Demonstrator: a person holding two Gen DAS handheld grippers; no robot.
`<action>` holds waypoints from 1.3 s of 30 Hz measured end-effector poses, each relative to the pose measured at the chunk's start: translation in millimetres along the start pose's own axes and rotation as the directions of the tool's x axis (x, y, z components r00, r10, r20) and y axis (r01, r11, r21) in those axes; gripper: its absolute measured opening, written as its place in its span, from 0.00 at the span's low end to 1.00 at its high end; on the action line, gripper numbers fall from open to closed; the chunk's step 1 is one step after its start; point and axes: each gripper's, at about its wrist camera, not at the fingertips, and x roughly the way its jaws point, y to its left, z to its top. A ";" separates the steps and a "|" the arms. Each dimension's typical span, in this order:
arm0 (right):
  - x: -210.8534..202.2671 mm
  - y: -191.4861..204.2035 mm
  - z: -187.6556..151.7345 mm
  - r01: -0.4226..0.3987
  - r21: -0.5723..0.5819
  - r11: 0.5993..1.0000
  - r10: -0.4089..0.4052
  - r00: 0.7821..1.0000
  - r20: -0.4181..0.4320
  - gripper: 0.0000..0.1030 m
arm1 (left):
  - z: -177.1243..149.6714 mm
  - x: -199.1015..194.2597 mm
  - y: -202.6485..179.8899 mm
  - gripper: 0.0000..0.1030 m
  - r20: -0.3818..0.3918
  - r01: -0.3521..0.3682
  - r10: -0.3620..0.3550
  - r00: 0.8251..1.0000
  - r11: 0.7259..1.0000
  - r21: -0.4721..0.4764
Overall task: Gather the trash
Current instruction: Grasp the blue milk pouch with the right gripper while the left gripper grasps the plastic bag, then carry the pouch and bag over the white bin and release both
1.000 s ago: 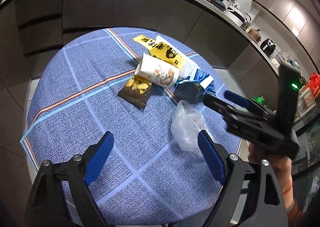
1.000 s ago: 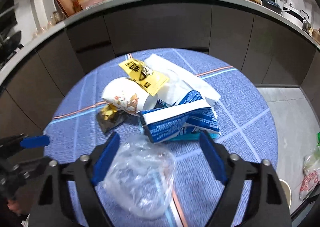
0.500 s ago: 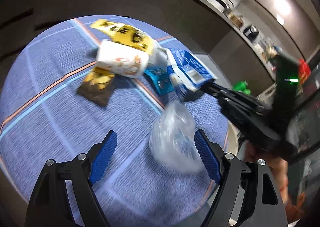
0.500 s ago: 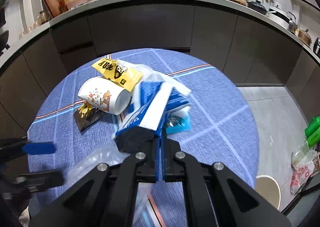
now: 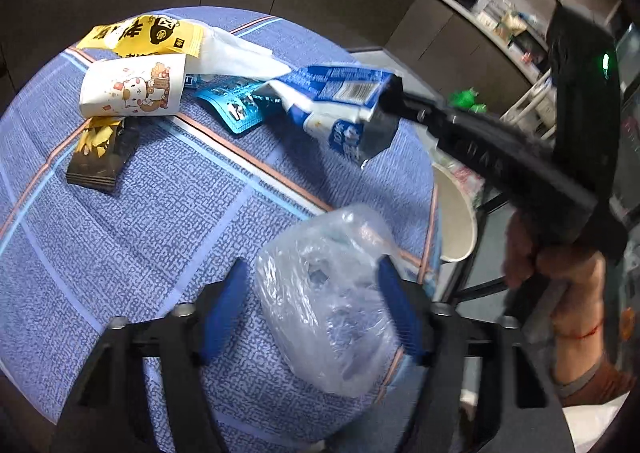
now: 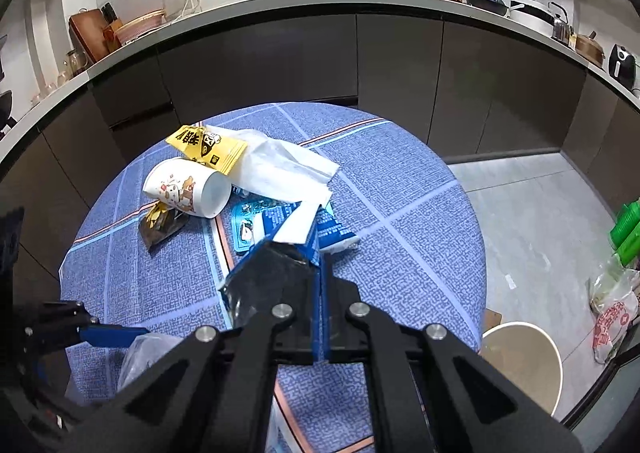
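Note:
My right gripper (image 6: 320,265) is shut on a crumpled blue-and-white carton (image 5: 340,93), held tilted just above the blue checked tablecloth (image 5: 140,233). My left gripper (image 5: 312,293) is open and points steeply down; a clear plastic bag (image 5: 328,305) lies between its blue pads (image 5: 228,305) near the table's edge. The same clear bag (image 6: 148,353) shows at the lower left of the right wrist view. Further back lie a cartoon paper cup (image 5: 132,87), a yellow wrapper (image 5: 148,35), a white tissue (image 5: 236,57), a dark snack packet (image 5: 100,157) and a blue blister pack (image 5: 236,109).
A white bin (image 6: 520,357) stands on the floor just beyond the table's right edge, with a filled plastic bag (image 6: 612,317) and green items (image 6: 628,229) beside it. Dark cabinets (image 6: 400,61) under a crowded counter curve behind the table. A hand (image 5: 560,265) holds the right gripper.
The right gripper closed on the carton and lifted it off the pile. The left gripper swung across and down, and the clear bag now lies between its fingers.

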 end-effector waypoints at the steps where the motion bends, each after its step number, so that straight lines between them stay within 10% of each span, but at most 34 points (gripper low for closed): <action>1: 0.6 0.3 -0.1 0.001 0.000 1.000 -0.001 1.000 0.000 0.02 | -0.8 4.0 -3.3 0.73 -0.001 -0.022 0.022 1.000 1.000 0.016; 8: 8.9 -2.1 -4.8 -0.002 0.006 1.000 0.002 1.000 -0.018 0.04 | 2.3 30.8 -10.2 0.08 -0.064 -0.041 0.043 0.997 0.998 0.038; 25: -21.8 -17.2 3.2 -0.035 0.067 0.997 0.032 0.998 0.053 0.02 | 9.8 -18.7 3.2 0.02 0.101 -0.048 0.056 0.993 0.996 -0.081; 39: -131.1 -100.7 -18.9 0.160 0.144 0.977 -0.182 0.970 0.160 0.02 | 70.0 -35.3 -74.2 0.02 0.180 0.040 -0.050 0.982 0.997 0.059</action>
